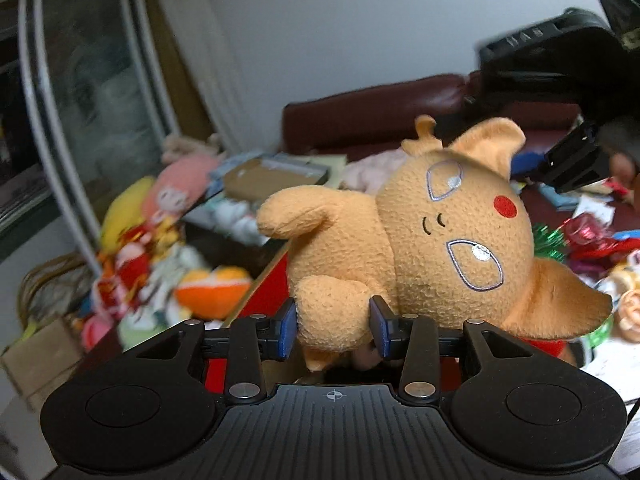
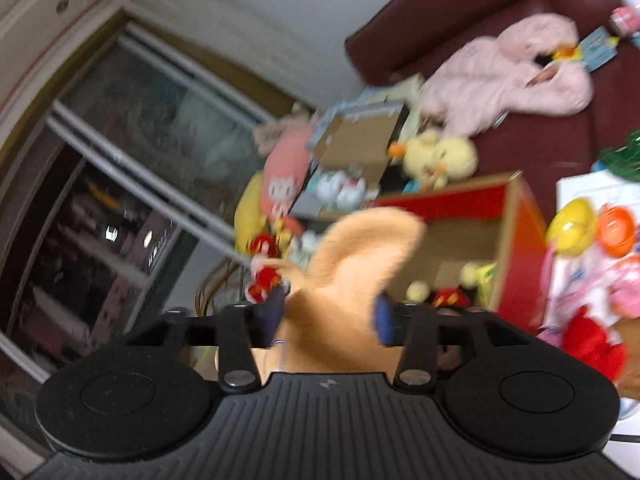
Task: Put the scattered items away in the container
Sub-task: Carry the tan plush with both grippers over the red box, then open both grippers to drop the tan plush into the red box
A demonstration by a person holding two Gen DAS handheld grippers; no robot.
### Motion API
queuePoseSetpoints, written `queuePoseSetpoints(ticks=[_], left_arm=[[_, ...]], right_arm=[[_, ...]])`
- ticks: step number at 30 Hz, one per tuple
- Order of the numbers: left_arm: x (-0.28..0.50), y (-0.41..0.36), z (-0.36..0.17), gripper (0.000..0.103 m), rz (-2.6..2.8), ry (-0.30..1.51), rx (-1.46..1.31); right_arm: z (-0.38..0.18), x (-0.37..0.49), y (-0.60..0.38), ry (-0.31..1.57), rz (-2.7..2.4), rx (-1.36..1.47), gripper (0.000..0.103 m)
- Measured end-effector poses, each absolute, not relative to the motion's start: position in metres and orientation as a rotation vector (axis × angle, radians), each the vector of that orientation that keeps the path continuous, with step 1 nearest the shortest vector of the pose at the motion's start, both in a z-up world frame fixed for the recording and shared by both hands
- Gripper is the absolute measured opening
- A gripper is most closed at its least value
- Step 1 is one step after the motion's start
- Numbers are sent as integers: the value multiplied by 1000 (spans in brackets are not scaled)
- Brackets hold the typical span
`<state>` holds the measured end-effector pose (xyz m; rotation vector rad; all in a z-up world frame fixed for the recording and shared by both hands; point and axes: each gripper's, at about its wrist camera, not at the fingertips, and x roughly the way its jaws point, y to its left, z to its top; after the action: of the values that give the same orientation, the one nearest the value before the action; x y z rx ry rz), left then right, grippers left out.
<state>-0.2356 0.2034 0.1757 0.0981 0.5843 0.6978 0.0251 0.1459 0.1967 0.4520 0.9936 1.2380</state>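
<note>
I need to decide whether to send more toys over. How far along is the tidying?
Partly done. The red box already holds a few small toys at its bottom. In hand: the orange plush, its leg pinched by the left gripper, with an ear between the right gripper's jaws; blur hides whether they press. Left: the pink plush and yellow chick on the sofa, plus toys on the white surface.

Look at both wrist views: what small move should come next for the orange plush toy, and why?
Probably carry the orange plush toy over the red cardboard box and let go. The left gripper pinches its leg; its ear lies between the right gripper pads, grip unclear through blur. The box stands open just ahead.
</note>
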Motion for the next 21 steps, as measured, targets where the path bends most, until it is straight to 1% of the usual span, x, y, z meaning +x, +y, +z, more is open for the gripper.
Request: queuePoseSetpoints(ticks=[1, 2, 4, 14, 21], left_arm=[[-239, 208, 172, 58, 706, 606, 96], [-242, 211, 168, 75, 715, 628, 96], [-245, 212, 160, 92, 765, 644, 106], [-240, 213, 143, 96, 708, 684, 15], [-224, 203, 137, 97, 691, 694, 42]], right_arm=[[192, 20, 157, 999, 1236, 409, 85], [187, 15, 163, 1012, 1226, 382, 87], [177, 14, 167, 1046, 1208, 382, 87], [153, 33, 118, 1088, 1100, 422, 91], [147, 42, 99, 1114, 1090, 436, 92]])
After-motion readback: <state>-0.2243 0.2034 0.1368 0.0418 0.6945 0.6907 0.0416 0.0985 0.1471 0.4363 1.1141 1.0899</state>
